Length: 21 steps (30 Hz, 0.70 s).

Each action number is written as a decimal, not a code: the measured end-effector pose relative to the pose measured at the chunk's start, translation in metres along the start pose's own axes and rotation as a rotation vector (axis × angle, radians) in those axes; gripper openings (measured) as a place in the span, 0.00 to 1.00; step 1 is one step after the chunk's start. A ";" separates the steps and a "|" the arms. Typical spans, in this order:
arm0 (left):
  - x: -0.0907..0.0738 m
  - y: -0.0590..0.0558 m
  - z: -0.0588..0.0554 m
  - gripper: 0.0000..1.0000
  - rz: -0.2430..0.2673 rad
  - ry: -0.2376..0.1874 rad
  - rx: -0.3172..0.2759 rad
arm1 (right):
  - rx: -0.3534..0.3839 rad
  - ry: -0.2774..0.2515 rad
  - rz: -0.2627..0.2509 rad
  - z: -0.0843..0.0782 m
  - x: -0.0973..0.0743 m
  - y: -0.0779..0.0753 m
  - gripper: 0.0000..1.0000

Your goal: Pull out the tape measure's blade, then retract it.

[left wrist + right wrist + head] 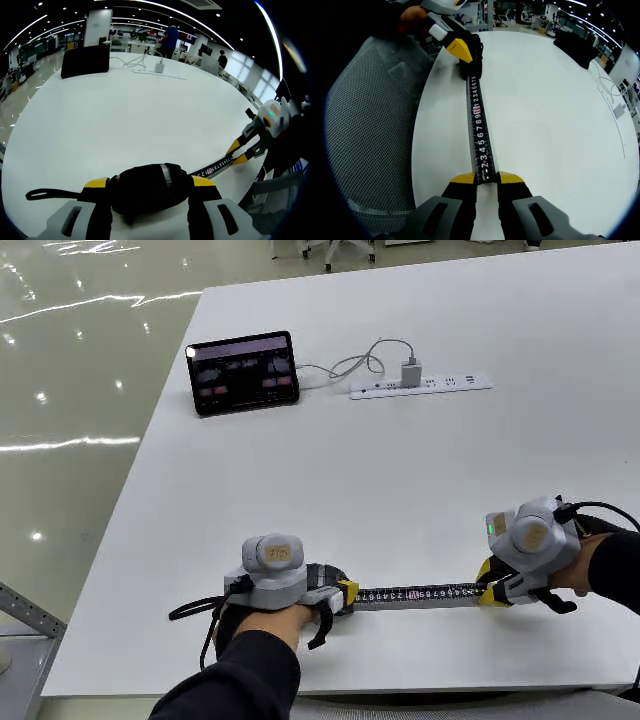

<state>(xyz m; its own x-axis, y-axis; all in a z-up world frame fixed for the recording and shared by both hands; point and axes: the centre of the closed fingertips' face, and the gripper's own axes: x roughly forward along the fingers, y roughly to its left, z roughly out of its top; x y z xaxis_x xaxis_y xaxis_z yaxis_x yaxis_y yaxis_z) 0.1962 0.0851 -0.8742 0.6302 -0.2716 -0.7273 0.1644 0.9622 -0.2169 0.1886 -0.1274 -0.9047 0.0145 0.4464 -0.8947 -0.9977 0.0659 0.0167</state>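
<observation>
From the head view: gripping the black tape measure (326,578) in the left tongs (345,593) at the near edge of the white tabletop (400,480), pinching the end of the drawn-out blade (415,594) in the right tongs (490,593) off to the right, with a tablet (243,372) and a power strip (420,386) well apart at the far side. From the left gripper view: clasping the case on both sides with yellow-tipped jaws, trailing a black strap (50,194) leftward, blade running right toward the other tongs. From the right gripper view: nipping the blade's tip between nearly shut jaws, looking along its numerals to the case, beside grey mesh (375,125).
</observation>
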 end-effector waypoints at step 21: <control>0.001 -0.001 0.000 0.57 -0.009 0.002 0.004 | -0.004 0.002 0.006 0.014 0.008 0.005 0.11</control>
<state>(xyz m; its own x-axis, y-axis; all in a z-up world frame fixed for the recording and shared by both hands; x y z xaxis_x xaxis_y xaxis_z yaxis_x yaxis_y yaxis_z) 0.1962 0.0838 -0.8745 0.6273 -0.2801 -0.7267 0.1728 0.9599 -0.2208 0.1849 -0.1105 -0.9054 0.0085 0.4449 -0.8955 -0.9980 0.0602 0.0204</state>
